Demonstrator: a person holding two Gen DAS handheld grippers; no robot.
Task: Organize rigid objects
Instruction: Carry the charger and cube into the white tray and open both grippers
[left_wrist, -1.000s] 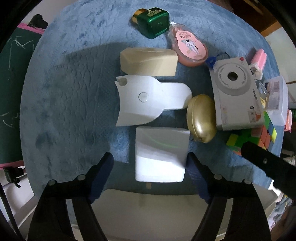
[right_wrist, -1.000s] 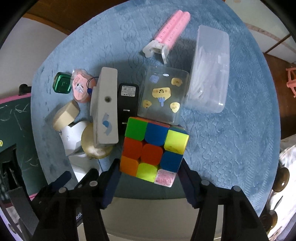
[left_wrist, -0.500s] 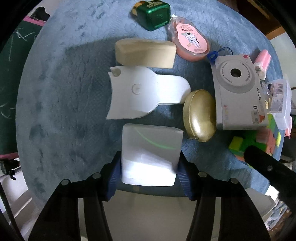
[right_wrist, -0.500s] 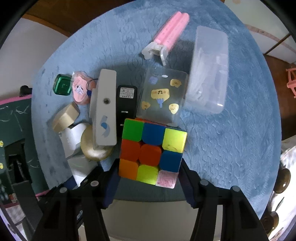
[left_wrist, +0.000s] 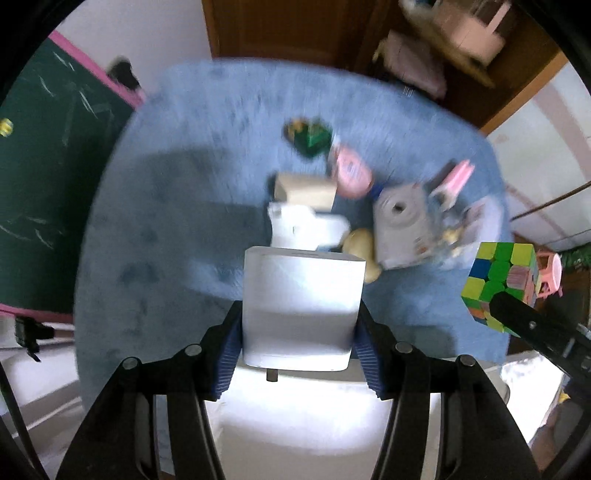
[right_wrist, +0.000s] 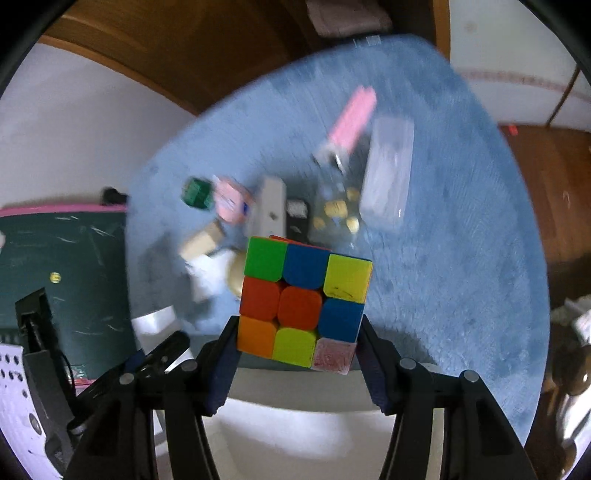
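Both picks done. Left gripper (left_wrist: 297, 356) clamped within the last second on white power adapter (left_wrist: 301, 308), now lifted off blue mat (left_wrist: 155, 236). Right gripper (right_wrist: 297, 356) pinching Rubik's cube (right_wrist: 304, 304), also airborne. Remaining clutter still on mat. Next up, presumably: placement.

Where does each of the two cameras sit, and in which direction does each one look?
Left wrist: sits on the left tool, looks steeply down at the blue mat; its two fingers clamp a white block.
Right wrist: sits on the right tool, looks steeply down; its fingers clamp a puzzle cube.
Shared: mat, cube, green bottle, grey instant camera; each view shows the other tool at its edge.
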